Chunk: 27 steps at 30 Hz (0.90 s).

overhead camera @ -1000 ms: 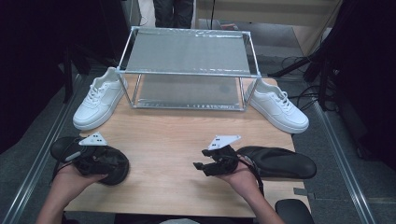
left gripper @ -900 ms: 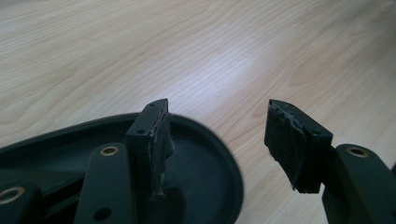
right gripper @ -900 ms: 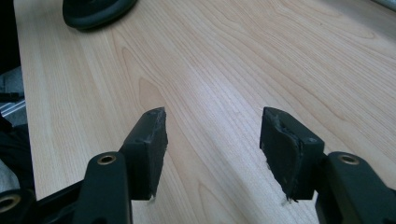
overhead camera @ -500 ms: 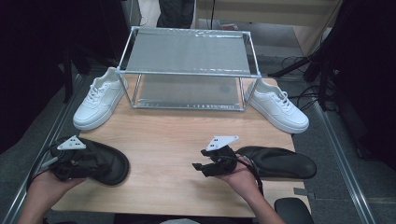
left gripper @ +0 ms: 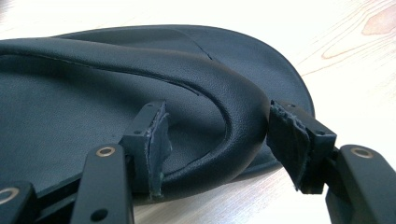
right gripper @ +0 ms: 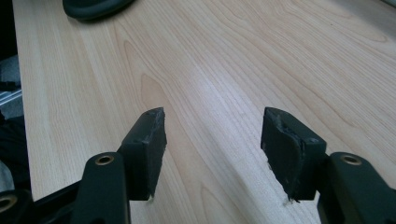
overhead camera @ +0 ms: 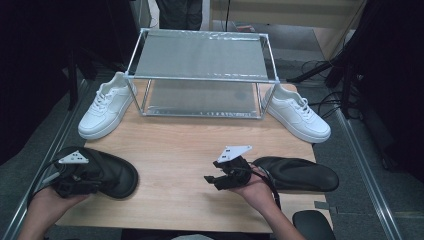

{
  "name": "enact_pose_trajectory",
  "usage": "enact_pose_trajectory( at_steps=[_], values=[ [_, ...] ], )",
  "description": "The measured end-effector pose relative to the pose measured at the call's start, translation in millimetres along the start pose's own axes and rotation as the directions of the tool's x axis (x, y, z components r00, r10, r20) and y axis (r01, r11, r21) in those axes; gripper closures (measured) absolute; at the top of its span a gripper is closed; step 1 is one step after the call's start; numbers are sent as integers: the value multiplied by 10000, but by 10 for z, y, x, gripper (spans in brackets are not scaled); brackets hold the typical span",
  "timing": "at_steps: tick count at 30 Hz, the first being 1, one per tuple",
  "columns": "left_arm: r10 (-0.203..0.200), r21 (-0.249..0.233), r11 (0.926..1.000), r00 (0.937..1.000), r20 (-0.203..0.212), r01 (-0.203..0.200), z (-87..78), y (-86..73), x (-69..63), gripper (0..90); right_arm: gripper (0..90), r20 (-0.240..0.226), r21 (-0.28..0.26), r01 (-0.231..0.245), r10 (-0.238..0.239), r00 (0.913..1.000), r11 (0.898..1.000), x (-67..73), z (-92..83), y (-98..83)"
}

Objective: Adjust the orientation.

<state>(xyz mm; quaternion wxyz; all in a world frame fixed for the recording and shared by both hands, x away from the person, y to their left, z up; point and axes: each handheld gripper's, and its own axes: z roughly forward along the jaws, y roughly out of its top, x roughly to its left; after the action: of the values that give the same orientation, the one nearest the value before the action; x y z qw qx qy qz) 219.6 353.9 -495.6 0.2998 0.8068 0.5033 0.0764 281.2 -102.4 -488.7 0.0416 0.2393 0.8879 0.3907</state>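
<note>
Straddling black shoe (left gripper: 140, 84), left gripper (left gripper: 219, 144) open; right gripper (right gripper: 212, 140) open (empty).

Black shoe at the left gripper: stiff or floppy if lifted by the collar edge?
Probably soft: the black shoe looks like pliable leather with a curved collar rim, so it may sag. The left gripper has its jaws open around that rim. Likely light, and its flat sole shouldn't roll.

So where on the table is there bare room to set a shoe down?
Bare wood runs across the middle of the table, bordered by the rack behind, the left black shoe and the right gripper. The back corners are crowded by white sneakers.
</note>
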Motion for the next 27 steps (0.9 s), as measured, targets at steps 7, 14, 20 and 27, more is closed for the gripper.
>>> enact_pose_trajectory(
  at_steps=[7, 14, 20, 27],
  values=[
    [193, 201, 9996, 9994, 290, -199, 67, 5, -29, 397, 409, 7, 117, 163, -163, 9999, 9998, 24, 22, 3],
    [413, 570, 9975, 9988, 255, -427, 203, 54, -66, 479, 408, 3, 209, 237, -237, 9997, 9995, 39, 32, 3],
    [496, 482, 9975, 9969, 605, -525, 166, 72, -65, 613, 409, 22, 205, 266, -266, 9996, 9994, 40, 30, 5],
    [-225, -36, 9997, 9966, 786, 229, 41, 158, -74, 633, 409, -23, 121, 246, -246, 9997, 9996, 36, 21, 7]
  ],
)
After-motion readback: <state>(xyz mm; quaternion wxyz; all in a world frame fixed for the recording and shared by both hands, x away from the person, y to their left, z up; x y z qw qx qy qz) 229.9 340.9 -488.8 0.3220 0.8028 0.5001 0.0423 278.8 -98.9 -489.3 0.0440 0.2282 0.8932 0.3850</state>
